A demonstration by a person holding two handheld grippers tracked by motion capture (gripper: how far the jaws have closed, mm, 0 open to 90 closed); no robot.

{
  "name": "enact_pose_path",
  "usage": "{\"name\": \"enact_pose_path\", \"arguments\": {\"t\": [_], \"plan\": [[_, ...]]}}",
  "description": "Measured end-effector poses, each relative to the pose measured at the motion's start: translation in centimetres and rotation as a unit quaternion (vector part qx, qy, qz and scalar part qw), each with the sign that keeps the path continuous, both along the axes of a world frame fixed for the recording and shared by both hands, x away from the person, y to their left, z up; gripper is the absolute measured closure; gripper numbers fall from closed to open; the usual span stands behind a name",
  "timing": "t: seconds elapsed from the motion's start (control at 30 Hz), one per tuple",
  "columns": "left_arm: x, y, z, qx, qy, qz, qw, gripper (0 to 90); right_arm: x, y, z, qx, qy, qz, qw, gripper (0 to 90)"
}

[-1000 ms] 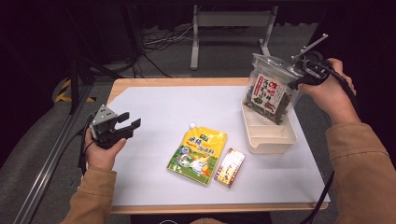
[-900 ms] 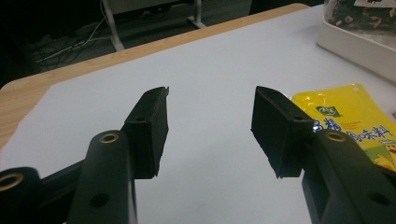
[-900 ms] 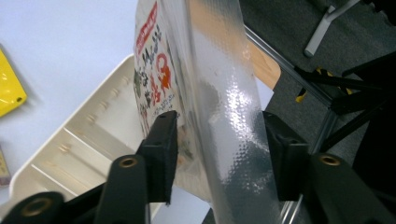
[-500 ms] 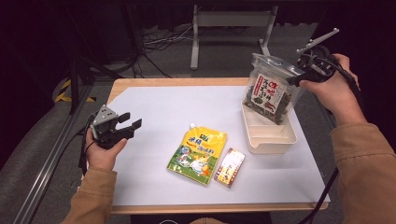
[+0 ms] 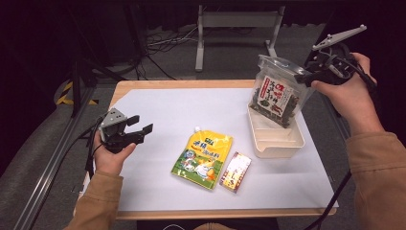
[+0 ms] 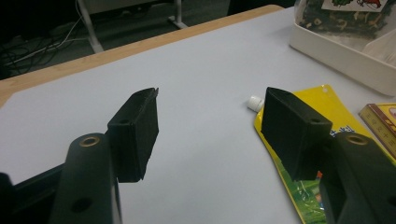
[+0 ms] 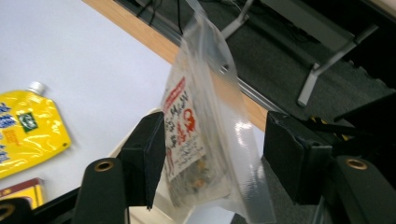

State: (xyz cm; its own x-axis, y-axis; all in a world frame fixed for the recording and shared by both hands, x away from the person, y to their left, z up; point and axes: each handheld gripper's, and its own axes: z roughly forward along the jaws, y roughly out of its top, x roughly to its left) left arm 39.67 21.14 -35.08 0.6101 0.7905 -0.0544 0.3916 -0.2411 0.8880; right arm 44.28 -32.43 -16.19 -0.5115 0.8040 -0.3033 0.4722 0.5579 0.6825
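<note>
A clear bag of dark dried food [image 5: 275, 96] with a red-and-white label stands tilted in the white tray [image 5: 282, 146] at the right. My right gripper [image 5: 306, 72] is at the bag's top right. Its jaws have just been opening. In the right gripper view the bag [image 7: 187, 126] hangs between them, with a gap on the right side, so the right gripper [image 7: 215, 140] is open. My left gripper [image 5: 140, 123] hovers over the white sheet at the left. Its jaws have also just been opening, and the left gripper [image 6: 210, 112] has nothing between them.
A yellow spouted pouch [image 5: 203, 154] lies flat mid-table with a small red-and-yellow box [image 5: 235, 171] to its right. From the left gripper view the pouch [image 6: 343, 112], box [image 6: 380, 119] and tray [image 6: 336, 51] lie ahead to the right. The table's wooden edge runs behind.
The right hand has risen and drawn slightly right, its jaws spreading off the bag, which stays in the tray. The left jaws stand wider; that hand stayed put.
</note>
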Motion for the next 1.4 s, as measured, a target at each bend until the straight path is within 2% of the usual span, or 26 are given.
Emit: {"name": "enact_pose_path", "arguments": {"t": [0.17, 0.23, 0.3, 0.47, 0.77, 0.87, 0.9, 0.97, 1.13, 1.3, 1.4], "plan": [[0.3, -0.3, 0.0, -0.006, 0.005, -0.008, 0.9999, 36.2, -1.7, 0.5, 0.1, 0.027, -0.010, 0.022, 0.9993, 39.4], [0.3, -0.6, 0.0, -0.007, 0.013, -0.011, 0.9998, 36.2, -2.4, 0.7, 0.1, 0.040, -0.011, 0.032, 0.9987, 39.4], [0.3, -0.8, 0.0, -0.002, 0.019, -0.016, 0.9997, 36.2, -3.0, 0.9, -0.1, 0.051, -0.009, 0.041, 0.9978, 39.4], [0.4, -1.3, 0.0, 0.003, 0.020, -0.018, 0.9996, 35.9, -4.1, 1.3, -0.8, 0.066, -0.003, 0.060, 0.9960, 39.5], [0.4, -2.2, 0.1, 0.008, 0.023, -0.033, 0.9992, 35.6, -5.8, 1.7, -2.2, 0.103, -0.010, 0.091, 0.9904, 39.8], [0.4, -2.5, 0.1, 0.016, 0.029, -0.033, 0.9989, 35.9, -6.2, 1.9, -2.7, 0.109, -0.009, 0.098, 0.9891, 39.7], [0.3, -2.6, 0.2, 0.026, 0.038, -0.018, 0.9988, 37.0, -6.3, 2.0, -2.9, 0.108, -0.010, 0.099, 0.9891, 39.7], [0.3, -2.7, 0.2, 0.025, 0.041, -0.019, 0.9987, 39.2, -6.6, 2.2, -3.2, 0.109, -0.011, 0.103, 0.9887, 39.7], [0.2, -3.1, 0.2, 0.024, 0.046, -0.031, 0.9982, 38.5, -7.1, 2.5, -3.7, 0.111, -0.014, 0.113, 0.9873, 39.7], [0.3, -3.7, -0.2, 0.013, 0.060, -0.046, 0.9971, 38.8, -7.7, 2.8, -4.7, 0.116, -0.012, 0.121, 0.9858, 39.6], [0.5, -4.2, -0.6, -0.009, 0.071, -0.051, 0.9961, 36.0, -8.0, 2.9, -5.3, 0.112, -0.012, 0.129, 0.9853, 39.6]]}}
